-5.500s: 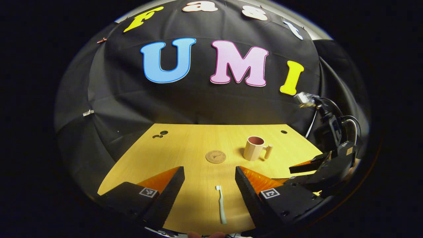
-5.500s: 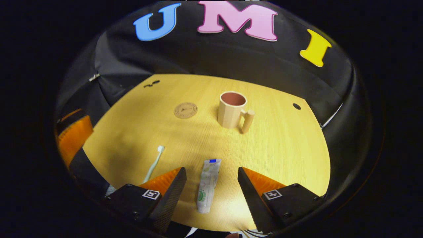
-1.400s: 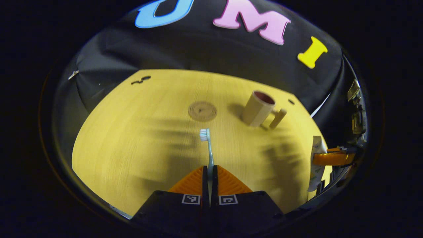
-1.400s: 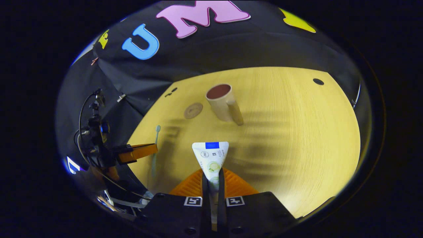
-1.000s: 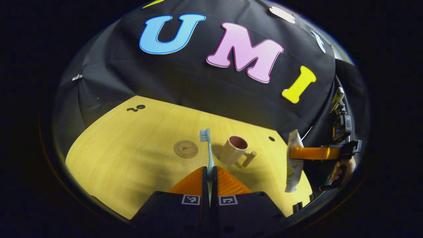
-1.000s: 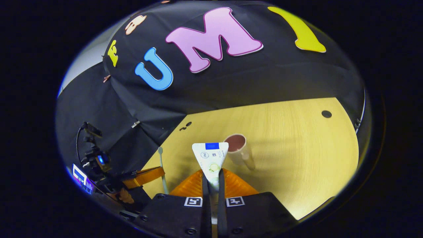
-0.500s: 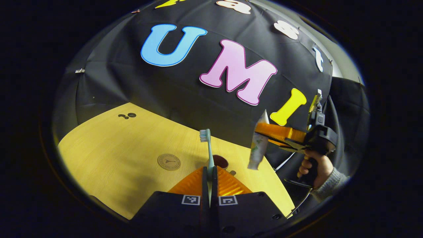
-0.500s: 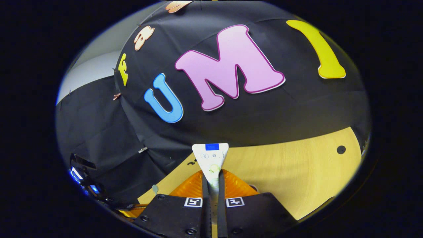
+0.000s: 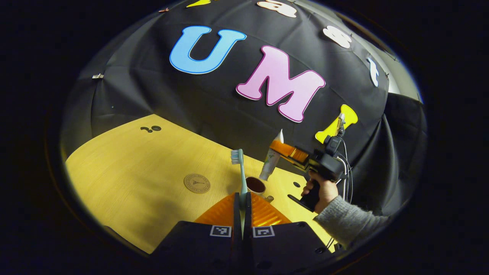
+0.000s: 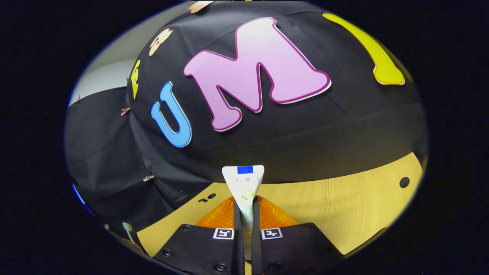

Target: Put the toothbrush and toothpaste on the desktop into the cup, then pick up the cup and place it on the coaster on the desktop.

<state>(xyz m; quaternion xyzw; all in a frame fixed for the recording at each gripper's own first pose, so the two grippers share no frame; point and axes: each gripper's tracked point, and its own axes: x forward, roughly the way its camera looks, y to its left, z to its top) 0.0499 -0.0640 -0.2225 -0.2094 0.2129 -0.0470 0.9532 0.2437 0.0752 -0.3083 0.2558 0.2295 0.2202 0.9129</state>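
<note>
My left gripper (image 9: 242, 200) is shut on a pale green toothbrush (image 9: 240, 172), whose bristle head points up. Just behind its fingers the beige cup (image 9: 256, 186) stands on the wooden desk (image 9: 133, 172), partly hidden. The round cork coaster (image 9: 196, 183) lies to the cup's left. In the left gripper view the right gripper (image 9: 280, 149), held by a hand in a grey sleeve, hangs the white toothpaste tube (image 9: 270, 162) nearly upright, cap end down, just above the cup's mouth. In the right gripper view my right gripper (image 10: 246, 208) is shut on the toothpaste tube (image 10: 244, 183); the cup is hidden there.
The black cloth wall closes off the back of the desk. Small dark holes (image 9: 151, 128) mark the desk's far left corner, another hole (image 9: 296, 184) lies right of the cup, and one (image 10: 403, 182) sits at the desk's right side. Bare desk stretches left of the coaster.
The right gripper has carried the toothpaste tube left and down until it hangs over the cup's mouth. My left gripper has barely moved and still grips the toothbrush.
</note>
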